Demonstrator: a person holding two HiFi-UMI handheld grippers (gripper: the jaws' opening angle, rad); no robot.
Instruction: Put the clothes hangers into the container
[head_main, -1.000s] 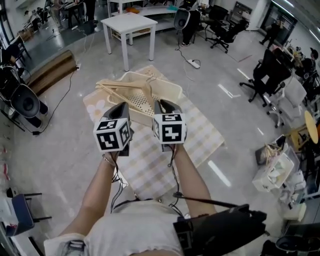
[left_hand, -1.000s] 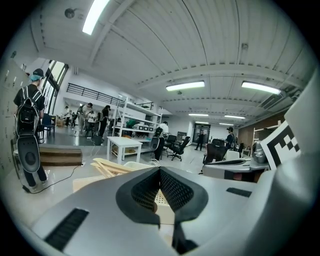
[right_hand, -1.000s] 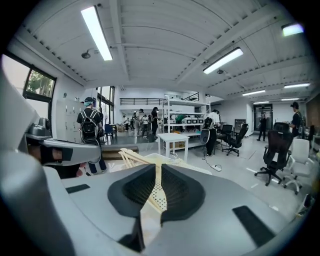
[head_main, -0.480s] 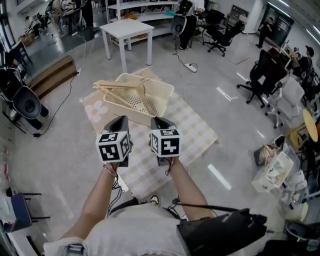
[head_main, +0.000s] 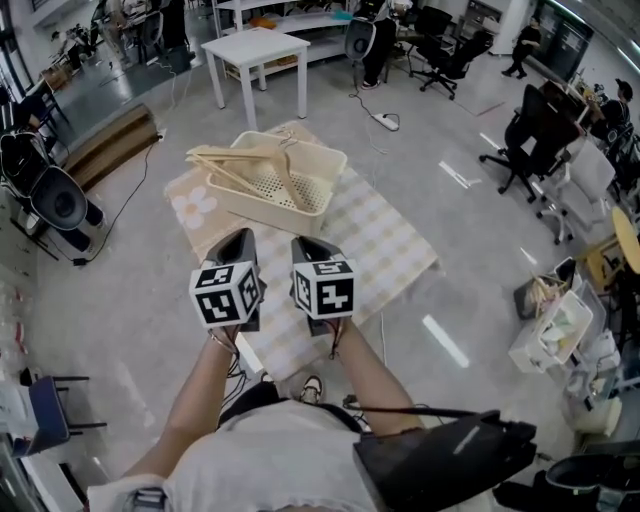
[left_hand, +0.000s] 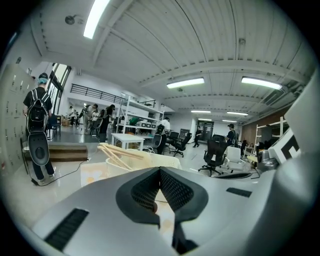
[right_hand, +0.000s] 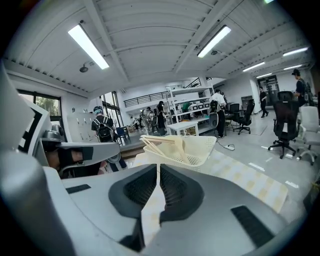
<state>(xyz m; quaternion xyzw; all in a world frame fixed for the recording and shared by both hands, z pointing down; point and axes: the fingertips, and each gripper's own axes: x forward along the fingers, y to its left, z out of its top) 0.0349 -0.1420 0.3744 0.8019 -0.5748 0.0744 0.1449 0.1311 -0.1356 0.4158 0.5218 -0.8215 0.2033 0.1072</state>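
Both grippers have pulled back from the basket (head_main: 268, 213) toward the person. The left gripper (left_hand: 160, 174) has its jaws pressed together on nothing. The right gripper (right_hand: 158, 172) has just been closing to a thin slit, also with nothing in it. The wooden hangers (head_main: 243, 160) lie in the basket, their ends resting over its far left rim, so the task looks finished. The basket sits by the far left corner of the checked cloth (head_main: 392, 240). A white table (head_main: 258, 45) and a speaker (head_main: 60, 205) stand well apart, and nothing blocks the way.
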